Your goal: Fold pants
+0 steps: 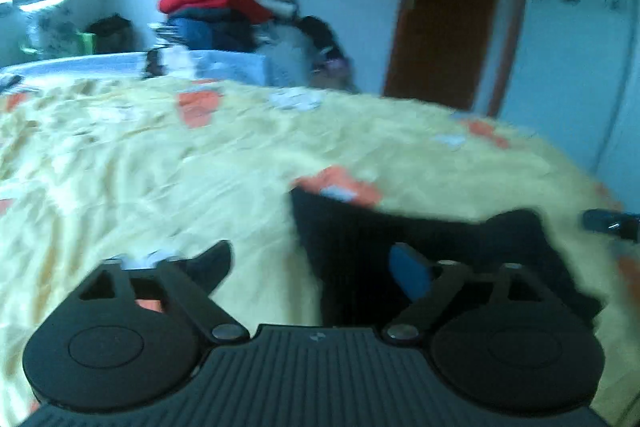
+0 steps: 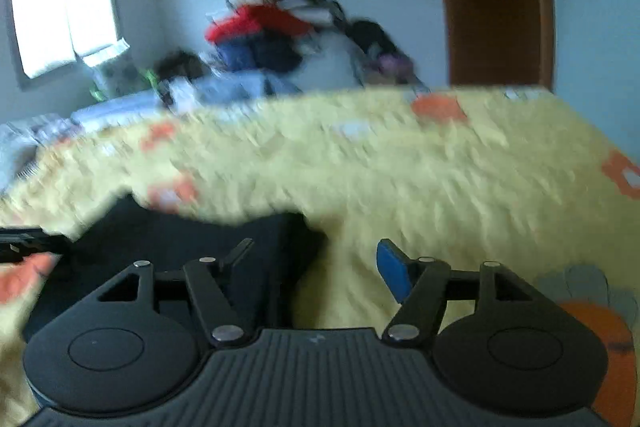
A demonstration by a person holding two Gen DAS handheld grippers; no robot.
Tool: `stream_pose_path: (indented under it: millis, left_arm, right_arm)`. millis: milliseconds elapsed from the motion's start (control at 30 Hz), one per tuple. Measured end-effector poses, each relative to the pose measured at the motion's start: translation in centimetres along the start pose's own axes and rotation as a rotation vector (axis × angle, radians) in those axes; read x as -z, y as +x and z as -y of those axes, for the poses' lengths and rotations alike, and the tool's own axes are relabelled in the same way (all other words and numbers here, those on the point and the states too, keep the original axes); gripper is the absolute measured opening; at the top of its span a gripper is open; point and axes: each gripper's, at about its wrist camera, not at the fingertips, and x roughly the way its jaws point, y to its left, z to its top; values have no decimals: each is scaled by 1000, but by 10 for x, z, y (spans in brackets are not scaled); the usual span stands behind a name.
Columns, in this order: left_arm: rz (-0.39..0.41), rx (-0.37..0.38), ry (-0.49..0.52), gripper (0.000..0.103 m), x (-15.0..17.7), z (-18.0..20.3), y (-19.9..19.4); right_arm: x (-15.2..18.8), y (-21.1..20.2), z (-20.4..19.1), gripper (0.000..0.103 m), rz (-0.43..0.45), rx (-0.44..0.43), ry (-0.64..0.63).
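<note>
The black pants [image 1: 360, 239] lie folded on the yellow bedspread [image 1: 160, 155]. In the left wrist view they sit low and right of centre, under my left gripper's blue-padded right finger. My left gripper [image 1: 312, 263] is open wide and its pads press on nothing. In the right wrist view the pants [image 2: 180, 235] lie at the lower left, beneath the left finger of my right gripper [image 2: 316, 259], which is also open and holds nothing. The pictures are blurred.
A tall pile of clothes [image 1: 228, 7] with a red garment stands beyond the bed's far edge. A brown door [image 1: 448, 7] is at the back right and a bright window [image 2: 64, 19] on the left. The bedspread [image 2: 440, 167] carries orange flower prints.
</note>
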Motion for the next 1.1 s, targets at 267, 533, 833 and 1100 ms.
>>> stream_pose_path:
  millis: [267,533,833,1100]
  left_arm:
    - [-167,139,-47,103,-4,33,66]
    - [-112,-12,64,101,8,38,44]
    - [-123,-91,120,102,44,40,28]
    - [-102,-171,164,103,54,50,10]
  right_arm:
    - [2,86,-46,64,-212,-90,-157]
    - [2,62,-54,66,-161,45,-259]
    - [42,42,-66,73,-221,-58,-305]
    - [60,27,-87,84,-219,-20,-311]
